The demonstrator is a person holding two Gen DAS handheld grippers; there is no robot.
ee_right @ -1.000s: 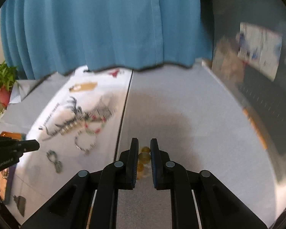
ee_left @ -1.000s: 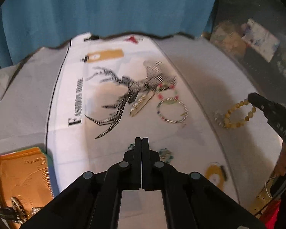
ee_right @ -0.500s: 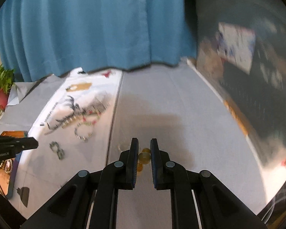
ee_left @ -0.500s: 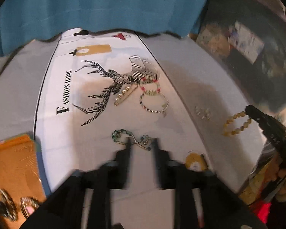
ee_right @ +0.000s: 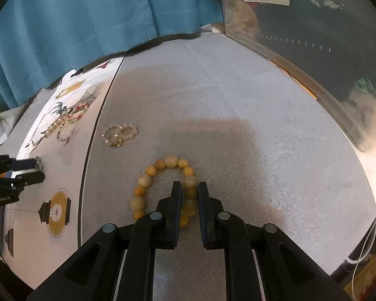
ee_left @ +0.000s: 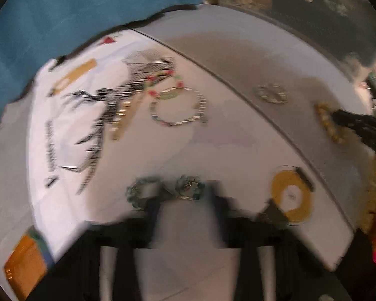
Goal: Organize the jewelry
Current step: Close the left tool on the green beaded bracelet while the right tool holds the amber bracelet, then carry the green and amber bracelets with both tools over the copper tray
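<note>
A: Since the next move turns on it, where does the green bracelet (ee_left: pixel 189 186) lie from the left claw (ee_left: pixel 185 200)?

B: Right at its tips, on the white cloth (ee_left: pixel 62 135). It is twisted into a figure of eight, and its long axis runs crosswise to the fingers. One loop sits between them. The other spills out past the finger on the left of the view.

A: Has the claw got it?

B: Not that I can see. The jaws have just been closing, but the blurred left view shows them apart, pads off the beads. I'd judge they need to come together on that inner loop or on the crossing.

A: And the right claw (ee_right: pixel 190 185)?

B: Clamped on the yellow bracelet (ee_right: pixel 170 161), pinching beads on the ring's right side. The ring spreads ahead and to the left over the grey cloth (ee_right: pixel 238 100). Whether it rests there or hangs just above, I can't tell.

A: So which hand is nearer the green one?

B: The left, plainly. The right is well apart, beyond the seam.

A: How does the green one look?

B: Small dark green beads with glints of metal. It is slack, so I'd expect it to droop when lifted.
</note>
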